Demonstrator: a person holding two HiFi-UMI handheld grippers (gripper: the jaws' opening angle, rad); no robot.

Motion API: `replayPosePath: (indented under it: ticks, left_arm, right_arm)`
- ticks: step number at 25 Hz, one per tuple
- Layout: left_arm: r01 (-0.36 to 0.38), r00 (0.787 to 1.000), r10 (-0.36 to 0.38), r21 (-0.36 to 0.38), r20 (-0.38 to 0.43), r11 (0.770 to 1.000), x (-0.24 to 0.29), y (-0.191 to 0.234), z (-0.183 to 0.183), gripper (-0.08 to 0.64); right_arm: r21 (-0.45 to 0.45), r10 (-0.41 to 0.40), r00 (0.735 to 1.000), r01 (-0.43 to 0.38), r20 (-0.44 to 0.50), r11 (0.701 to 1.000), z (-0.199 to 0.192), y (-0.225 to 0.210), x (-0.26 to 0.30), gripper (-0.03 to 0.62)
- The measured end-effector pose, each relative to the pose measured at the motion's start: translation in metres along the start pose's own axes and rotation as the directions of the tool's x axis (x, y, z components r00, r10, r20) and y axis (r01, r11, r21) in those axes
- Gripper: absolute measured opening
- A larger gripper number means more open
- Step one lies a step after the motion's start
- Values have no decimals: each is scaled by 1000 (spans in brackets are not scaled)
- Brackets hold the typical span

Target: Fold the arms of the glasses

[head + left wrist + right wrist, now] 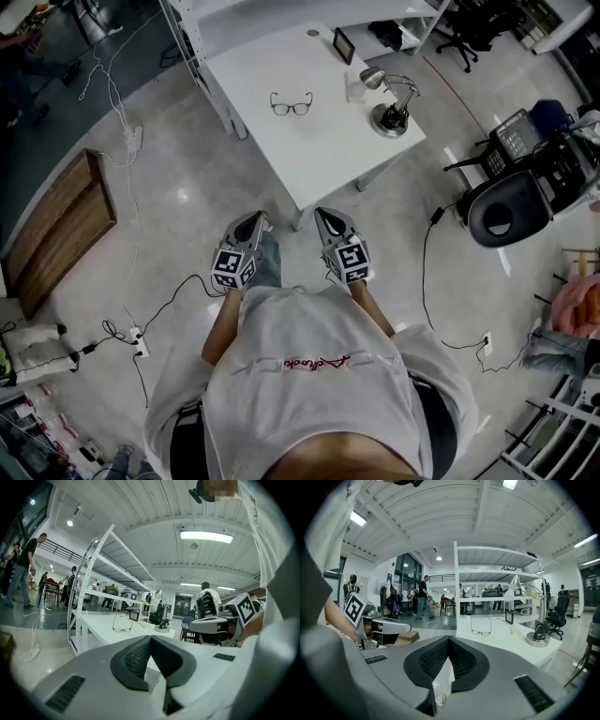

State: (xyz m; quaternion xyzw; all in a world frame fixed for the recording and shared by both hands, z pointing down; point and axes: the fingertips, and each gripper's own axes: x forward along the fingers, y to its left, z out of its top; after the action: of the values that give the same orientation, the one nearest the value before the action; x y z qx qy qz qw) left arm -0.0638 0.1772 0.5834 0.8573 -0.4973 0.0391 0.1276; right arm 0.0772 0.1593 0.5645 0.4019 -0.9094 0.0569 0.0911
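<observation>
Grey-and-white, the left tool (pixel 255 223) and the right tool (pixel 325 217) hang side by side over the pale polished floor (pixel 187 197), each clenched with its dark pads together on nothing. Well beyond them, dark-framed glasses (pixel 292 104) rest with arms unfolded on the white counter (pixel 319 155), left of a silver desk lamp (pixel 389 105).

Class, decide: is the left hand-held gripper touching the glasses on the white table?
Apart. The head view shows the left hand-held gripper over the floor, short of the table, while the glasses lie farther on, on its top.
</observation>
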Motion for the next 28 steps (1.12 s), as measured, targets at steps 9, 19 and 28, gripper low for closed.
replayPosePath:
  ticks: [9, 19, 28]
  left_arm:
    - [71, 997, -71, -14, 1, 997, 89, 56, 24, 25]
    - [118, 991, -119, -34, -53, 992, 168, 131, 54, 25]
    - [177, 975, -178, -23, -130, 984, 231, 188, 58, 25]
  right_arm:
    - [-1, -50, 999, 50, -11, 999, 19, -53, 80, 28]
    - [21, -112, 993, 113, -48, 993, 49, -113, 168, 28]
    - [36, -162, 984, 165, -80, 986, 57, -155, 236, 29]
